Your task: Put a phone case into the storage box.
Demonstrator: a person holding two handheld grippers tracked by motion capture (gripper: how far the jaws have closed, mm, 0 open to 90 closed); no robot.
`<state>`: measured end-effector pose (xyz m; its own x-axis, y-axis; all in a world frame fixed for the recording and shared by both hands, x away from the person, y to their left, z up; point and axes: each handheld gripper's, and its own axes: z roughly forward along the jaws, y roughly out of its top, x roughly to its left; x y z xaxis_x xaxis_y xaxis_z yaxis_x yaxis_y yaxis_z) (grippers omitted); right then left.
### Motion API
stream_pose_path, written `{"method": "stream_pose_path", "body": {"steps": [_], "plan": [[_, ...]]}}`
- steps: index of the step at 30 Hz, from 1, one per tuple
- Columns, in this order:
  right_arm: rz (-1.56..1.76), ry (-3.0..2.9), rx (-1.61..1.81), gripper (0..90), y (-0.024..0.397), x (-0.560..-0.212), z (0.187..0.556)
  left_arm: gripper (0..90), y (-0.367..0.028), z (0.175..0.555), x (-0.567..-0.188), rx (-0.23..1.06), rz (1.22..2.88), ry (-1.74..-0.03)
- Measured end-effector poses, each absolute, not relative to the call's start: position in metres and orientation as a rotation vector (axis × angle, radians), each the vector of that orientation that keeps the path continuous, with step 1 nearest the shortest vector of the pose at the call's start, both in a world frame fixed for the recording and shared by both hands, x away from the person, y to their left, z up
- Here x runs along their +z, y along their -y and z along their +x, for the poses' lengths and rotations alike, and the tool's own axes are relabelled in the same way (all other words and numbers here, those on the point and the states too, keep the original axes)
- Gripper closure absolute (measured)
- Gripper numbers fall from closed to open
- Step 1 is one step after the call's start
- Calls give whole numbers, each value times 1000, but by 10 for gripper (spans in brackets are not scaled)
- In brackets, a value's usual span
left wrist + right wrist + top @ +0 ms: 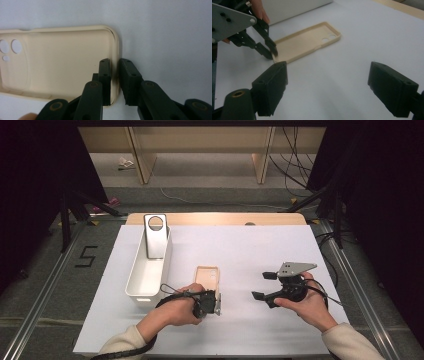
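A beige phone case (pixel 207 276) lies open side up on the white table, its camera holes at the far end. My left gripper (pixel 216 302) sits at the case's near end. In the left gripper view one jaw is inside the case (pixel 62 62) and the other outside, and my left gripper (pixel 115 62) is shut on the thin rim. The right gripper view shows the same pinch on the case (pixel 307 42) by the left gripper (pixel 273 53). My right gripper (pixel 262 285) hovers to the right of the case, open, with nothing between the jaws (pixel 328 82).
A long white bin (pixel 134 280) stands left of the case, with a grey flat piece with a round hole (pixel 156 236) upright at its far end. The white table cover (pixel 250 245) stretches beyond both grippers. Dark stands and cables flank the table.
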<state>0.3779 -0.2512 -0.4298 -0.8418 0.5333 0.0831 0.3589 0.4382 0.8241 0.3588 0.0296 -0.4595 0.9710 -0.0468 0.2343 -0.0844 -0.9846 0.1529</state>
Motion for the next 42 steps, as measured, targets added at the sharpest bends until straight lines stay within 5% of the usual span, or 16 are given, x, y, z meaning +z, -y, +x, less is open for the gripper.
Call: {"method": "stream_pose_path", "body": {"steps": [42], "plan": [[789, -2512, 1349, 171, 249, -432, 380, 868, -34, 356, -455, 399, 2907, 154]]}}
